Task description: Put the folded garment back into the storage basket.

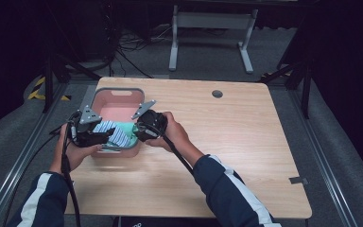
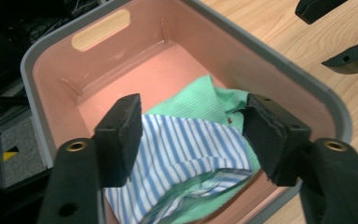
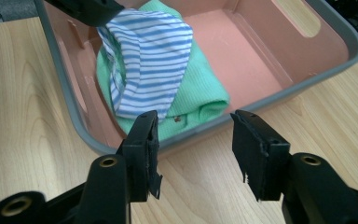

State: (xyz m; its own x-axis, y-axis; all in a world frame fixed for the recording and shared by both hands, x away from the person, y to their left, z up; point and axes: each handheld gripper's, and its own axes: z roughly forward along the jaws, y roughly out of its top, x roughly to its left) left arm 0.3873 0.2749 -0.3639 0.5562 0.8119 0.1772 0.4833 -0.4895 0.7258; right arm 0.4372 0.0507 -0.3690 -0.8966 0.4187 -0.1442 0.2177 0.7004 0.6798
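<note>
While both grippers are hovering with jaws apart, left gripper (image 2: 193, 135) over and right gripper (image 3: 193, 151) beside the pink plastic bin (image 1: 134, 92), the blue-striped white cloth (image 2: 186, 144) is lying inside on a green knit cloth (image 3: 200, 88); packing seems underway, likely needing tucking.

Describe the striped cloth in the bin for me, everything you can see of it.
The striped cloth is a thin white fabric with blue stripes, crumpled and loosely folded. It lies on top of a green knit cloth at the near end of the pink bin, rising in a hump. The left gripper hangs open just over it; whether a jaw touches it is unclear. The right gripper is open outside the bin's rim.
</note>
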